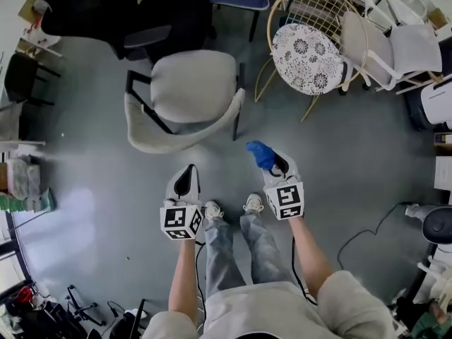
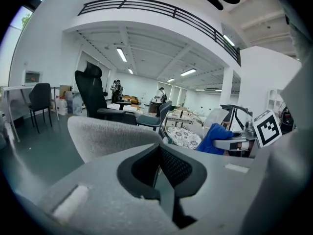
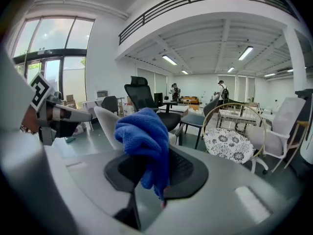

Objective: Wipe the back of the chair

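Note:
A light grey chair stands in front of me in the head view, its curved back turned toward me. My right gripper is shut on a blue cloth, held a little to the right of the chair back and apart from it. The cloth bunches up over the jaws in the right gripper view, with the chair back beyond it. My left gripper hangs just short of the back's lower edge, jaws together and empty. From the left gripper view, the back fills the middle.
A gold wire chair with a patterned round cushion stands at the right rear. A black office chair is behind the grey one, white chairs at far right. A cable lies on the floor. My shoes are below the grippers.

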Action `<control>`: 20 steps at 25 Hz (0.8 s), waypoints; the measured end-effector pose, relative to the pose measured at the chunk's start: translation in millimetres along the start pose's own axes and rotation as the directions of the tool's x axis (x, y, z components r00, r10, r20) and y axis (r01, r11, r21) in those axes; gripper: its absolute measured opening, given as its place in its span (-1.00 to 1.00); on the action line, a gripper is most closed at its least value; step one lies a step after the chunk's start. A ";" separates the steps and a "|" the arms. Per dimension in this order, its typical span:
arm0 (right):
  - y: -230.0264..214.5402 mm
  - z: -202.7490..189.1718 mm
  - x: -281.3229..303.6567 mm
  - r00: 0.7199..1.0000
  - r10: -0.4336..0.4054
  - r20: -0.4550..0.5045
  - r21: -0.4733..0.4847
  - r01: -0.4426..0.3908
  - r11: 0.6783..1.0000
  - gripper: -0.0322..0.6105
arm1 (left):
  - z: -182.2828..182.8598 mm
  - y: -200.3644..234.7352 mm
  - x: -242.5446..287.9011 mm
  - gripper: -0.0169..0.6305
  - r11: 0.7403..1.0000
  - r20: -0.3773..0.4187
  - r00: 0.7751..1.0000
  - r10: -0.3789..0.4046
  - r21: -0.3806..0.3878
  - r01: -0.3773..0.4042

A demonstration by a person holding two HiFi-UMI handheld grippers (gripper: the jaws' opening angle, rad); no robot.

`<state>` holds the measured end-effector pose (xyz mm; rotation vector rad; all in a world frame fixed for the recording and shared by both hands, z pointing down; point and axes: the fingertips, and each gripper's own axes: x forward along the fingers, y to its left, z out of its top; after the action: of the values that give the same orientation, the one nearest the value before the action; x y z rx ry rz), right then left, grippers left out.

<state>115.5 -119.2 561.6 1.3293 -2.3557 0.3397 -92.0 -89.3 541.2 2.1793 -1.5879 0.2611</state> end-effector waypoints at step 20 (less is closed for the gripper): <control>-26.0 189.1 -74.1 0.983 -0.085 0.164 -0.011 0.087 0.996 -0.58 | 166.6 -13.6 -59.2 -0.94 0.996 0.122 0.992 -0.004 0.094 -0.007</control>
<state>127.8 -152.8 360.0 1.4967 -2.4171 0.1895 -114.9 -109.1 366.6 2.3052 -1.6745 0.2100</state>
